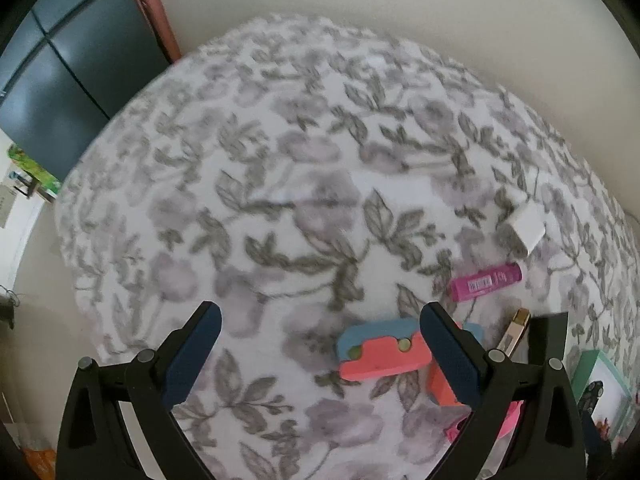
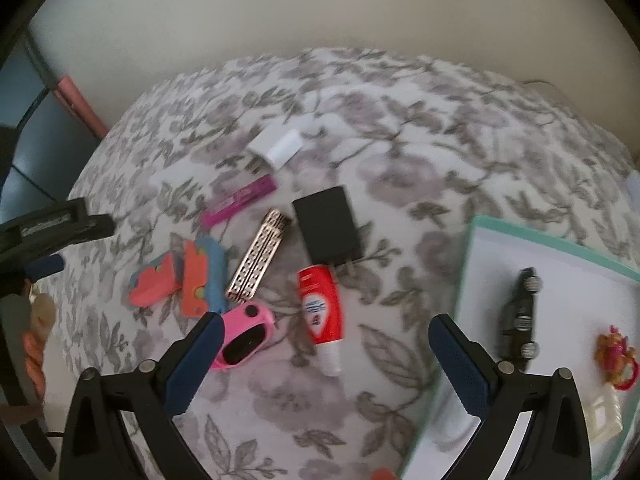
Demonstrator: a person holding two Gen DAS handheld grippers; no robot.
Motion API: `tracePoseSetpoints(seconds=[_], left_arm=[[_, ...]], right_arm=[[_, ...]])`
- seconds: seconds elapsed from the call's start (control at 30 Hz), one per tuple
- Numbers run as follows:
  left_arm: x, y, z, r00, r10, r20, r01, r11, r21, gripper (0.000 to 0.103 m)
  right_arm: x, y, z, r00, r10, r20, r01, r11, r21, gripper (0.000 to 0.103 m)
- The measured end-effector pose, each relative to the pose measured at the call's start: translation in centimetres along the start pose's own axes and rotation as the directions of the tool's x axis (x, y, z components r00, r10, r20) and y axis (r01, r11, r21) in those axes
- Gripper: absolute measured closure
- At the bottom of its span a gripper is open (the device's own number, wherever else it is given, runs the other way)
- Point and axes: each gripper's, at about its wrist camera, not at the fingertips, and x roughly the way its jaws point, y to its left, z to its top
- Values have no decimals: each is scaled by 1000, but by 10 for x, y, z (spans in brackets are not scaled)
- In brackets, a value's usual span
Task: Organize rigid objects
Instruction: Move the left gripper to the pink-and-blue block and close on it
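Note:
Small rigid items lie scattered on a floral cloth. In the right wrist view my right gripper (image 2: pixel 328 356) stands open and empty over the cloth, just short of a red-and-white tube (image 2: pixel 320 312). A pink device (image 2: pixel 244 336) touches its left finger. Beyond them lie a black charger (image 2: pixel 328 232), a gold patterned case (image 2: pixel 260 256), a magenta tube (image 2: pixel 240 200), a white charger (image 2: pixel 280 148) and red, orange and blue foam pieces (image 2: pixel 192 280). My left gripper (image 1: pixel 320 344) is open too, and a red-and-blue foam piece (image 1: pixel 384 356) sits just inside its right finger.
A white tray with a teal rim (image 2: pixel 540 236) lies at the right, holding a dark toy car (image 2: pixel 520 312), a colourful trinket (image 2: pixel 616 352) and a white piece (image 2: pixel 604 416). Dark cabinet doors (image 1: pixel 60 80) stand beyond the cloth's left edge. A pale wall runs behind.

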Motion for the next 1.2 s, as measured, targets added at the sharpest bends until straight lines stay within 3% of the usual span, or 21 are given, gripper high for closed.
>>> tracePoseSetpoints(seconds=[0.17,0.33,0.8,0.87,0.93,1.13,1.2], left_arm=[[24,-14,-5,996,-50,-76,51,999,15,3],[41,-24,-11,993,-31,-114,35,999,35,3],[68,-28,-28,974,-72,-215,70,997,-18,4],[70,-26,-31,972,-87,-219,82,996,-29,6],[70,-27,-32,972,-89,-217,86,996,-24,15],[64,-37,-28,975,-91,-201,91,996,-10,29],[63,-35,-25,975,-96,-199,95,995,-15,29]], right_arm=[[14,4,-4,999,-8,-40,7,1000,-19,0],[18,-2,-4,999,26,-48,-25,1000,10,0],[19,-15,3,998,-27,-50,28,999,15,0],[19,-14,4,998,-25,-52,25,1000,11,0],[19,-12,3,998,-14,-53,14,1000,4,0],[14,4,3,996,74,-51,-77,996,-51,0],[15,10,1,994,100,-54,-104,992,-70,0]])
